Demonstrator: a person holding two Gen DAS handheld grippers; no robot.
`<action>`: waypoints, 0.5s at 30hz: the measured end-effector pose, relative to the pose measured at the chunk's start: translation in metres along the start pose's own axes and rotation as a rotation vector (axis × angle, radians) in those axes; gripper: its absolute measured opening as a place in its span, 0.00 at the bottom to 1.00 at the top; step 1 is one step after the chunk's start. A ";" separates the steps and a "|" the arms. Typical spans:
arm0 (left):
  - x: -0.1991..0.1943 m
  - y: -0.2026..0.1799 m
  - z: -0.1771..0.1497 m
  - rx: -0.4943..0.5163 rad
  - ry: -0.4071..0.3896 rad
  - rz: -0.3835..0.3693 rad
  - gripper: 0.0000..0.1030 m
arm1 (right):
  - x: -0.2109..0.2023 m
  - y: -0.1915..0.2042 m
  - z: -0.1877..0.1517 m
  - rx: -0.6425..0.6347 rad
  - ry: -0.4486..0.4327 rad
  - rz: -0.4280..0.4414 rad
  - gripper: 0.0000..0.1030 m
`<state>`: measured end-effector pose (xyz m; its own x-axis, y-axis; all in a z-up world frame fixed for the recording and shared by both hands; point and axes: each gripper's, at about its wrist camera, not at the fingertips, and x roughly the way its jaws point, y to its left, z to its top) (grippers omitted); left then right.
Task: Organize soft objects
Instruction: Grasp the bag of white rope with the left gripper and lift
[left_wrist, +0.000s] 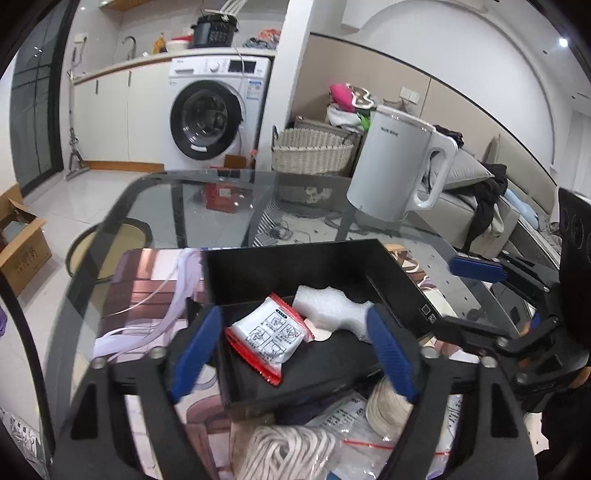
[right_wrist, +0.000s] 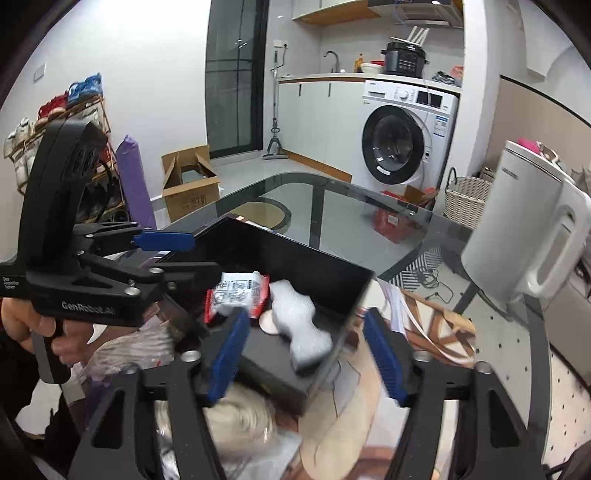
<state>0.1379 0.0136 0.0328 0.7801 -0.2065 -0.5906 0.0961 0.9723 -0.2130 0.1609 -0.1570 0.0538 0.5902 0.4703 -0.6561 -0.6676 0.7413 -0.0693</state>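
Red-edged white pouch lies crumpled in black box; both grippers gape empty.

Both handheld tools share one build. The left black plastic two-finger gripper has angular arms with triangular cut-outs, round silver screw heads at the pivots, and ribbed blue rubber finger pads. The right black plastic two-finger gripper carries matching ribbed blue pads. Seen from the right wrist, the left tool bears white "GenRobot.ai" lettering on its body, a curved black upright and a grey trigger handle.
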 end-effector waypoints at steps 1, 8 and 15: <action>-0.005 0.000 -0.002 -0.003 -0.014 0.013 0.96 | -0.005 -0.003 -0.003 0.006 -0.001 0.002 0.81; -0.033 0.015 -0.017 -0.056 -0.047 0.025 1.00 | -0.035 -0.016 -0.028 0.106 0.009 0.009 0.99; -0.046 0.024 -0.039 -0.086 -0.020 0.048 1.00 | -0.046 -0.012 -0.048 0.152 0.029 0.030 0.99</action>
<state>0.0800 0.0426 0.0246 0.7948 -0.1569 -0.5863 0.0054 0.9678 -0.2517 0.1198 -0.2103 0.0490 0.5562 0.4807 -0.6780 -0.6068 0.7922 0.0639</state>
